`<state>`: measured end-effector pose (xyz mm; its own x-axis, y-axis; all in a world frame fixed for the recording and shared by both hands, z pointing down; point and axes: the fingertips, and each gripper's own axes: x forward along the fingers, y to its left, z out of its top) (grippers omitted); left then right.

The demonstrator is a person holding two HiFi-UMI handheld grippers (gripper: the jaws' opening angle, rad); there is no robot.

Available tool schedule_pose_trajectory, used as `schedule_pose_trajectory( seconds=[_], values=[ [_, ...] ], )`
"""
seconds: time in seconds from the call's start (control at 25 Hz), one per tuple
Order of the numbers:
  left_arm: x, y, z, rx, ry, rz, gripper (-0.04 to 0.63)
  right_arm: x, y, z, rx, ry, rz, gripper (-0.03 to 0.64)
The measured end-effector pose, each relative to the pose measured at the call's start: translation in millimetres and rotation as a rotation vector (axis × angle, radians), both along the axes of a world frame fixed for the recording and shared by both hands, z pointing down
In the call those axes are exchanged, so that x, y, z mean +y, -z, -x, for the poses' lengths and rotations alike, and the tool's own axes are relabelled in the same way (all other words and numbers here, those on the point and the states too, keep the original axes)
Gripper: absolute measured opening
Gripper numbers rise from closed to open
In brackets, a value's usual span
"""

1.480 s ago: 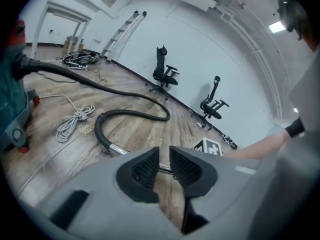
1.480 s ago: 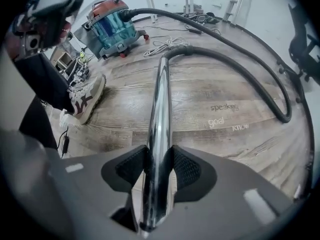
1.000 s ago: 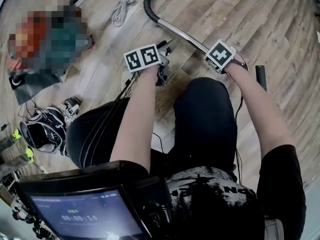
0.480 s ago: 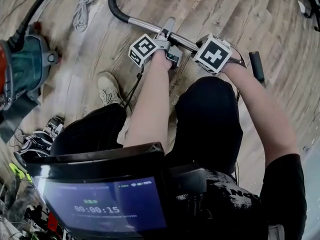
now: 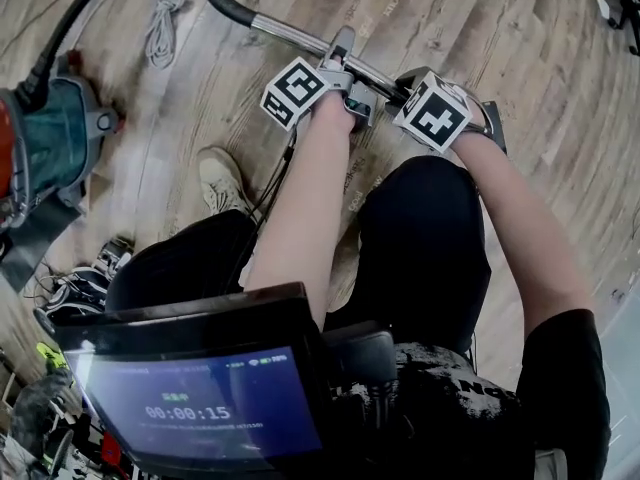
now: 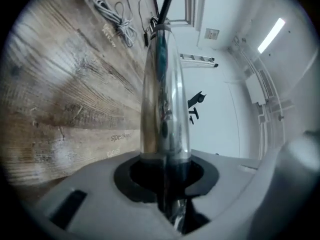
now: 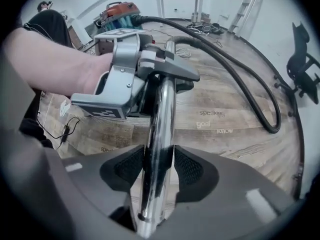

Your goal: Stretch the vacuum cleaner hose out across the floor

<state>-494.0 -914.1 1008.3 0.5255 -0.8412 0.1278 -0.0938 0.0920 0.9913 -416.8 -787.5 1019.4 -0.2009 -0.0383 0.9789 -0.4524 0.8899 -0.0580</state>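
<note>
Left tool (image 6: 165,176): jaws just closing, clamped on shiny chrome metal wand tube (image 6: 162,94). Right tool (image 7: 159,170): jaws just opening, spread, same tube between pads. Black flexible hose (image 7: 235,79) loops from tube across wood-plank floor (image 5: 450,18) to teal-red vacuum body (image 5: 55,143).

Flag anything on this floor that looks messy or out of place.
The black hose lies in a wide bend rather than straight, a loose white cable sits bundled near the vacuum body, and tangled gear clutters the left edge.
</note>
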Motion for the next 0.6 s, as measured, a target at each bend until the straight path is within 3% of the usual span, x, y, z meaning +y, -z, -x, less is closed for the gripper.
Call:
schedule_pose_trajectory(
  seconds=[0.16,0.36,0.6],
  values=[
    [-1.6,12.6,-2.0,-0.039,-0.016,-0.027,0.091,4.2,-13.0,-3.1,0.016,-0.015,0.022,0.193],
    [-7.2,22.8,-1.3,-0.012,0.015,0.007,0.091,-3.2,-20.6,-9.3,0.032,-0.037,-0.034,0.114],
    [-12.1,23.2,15.4,0.016,0.077,0.033,0.094,-6.5,-11.7,-5.8,0.023,-0.041,-0.051,0.106]
  ],
)
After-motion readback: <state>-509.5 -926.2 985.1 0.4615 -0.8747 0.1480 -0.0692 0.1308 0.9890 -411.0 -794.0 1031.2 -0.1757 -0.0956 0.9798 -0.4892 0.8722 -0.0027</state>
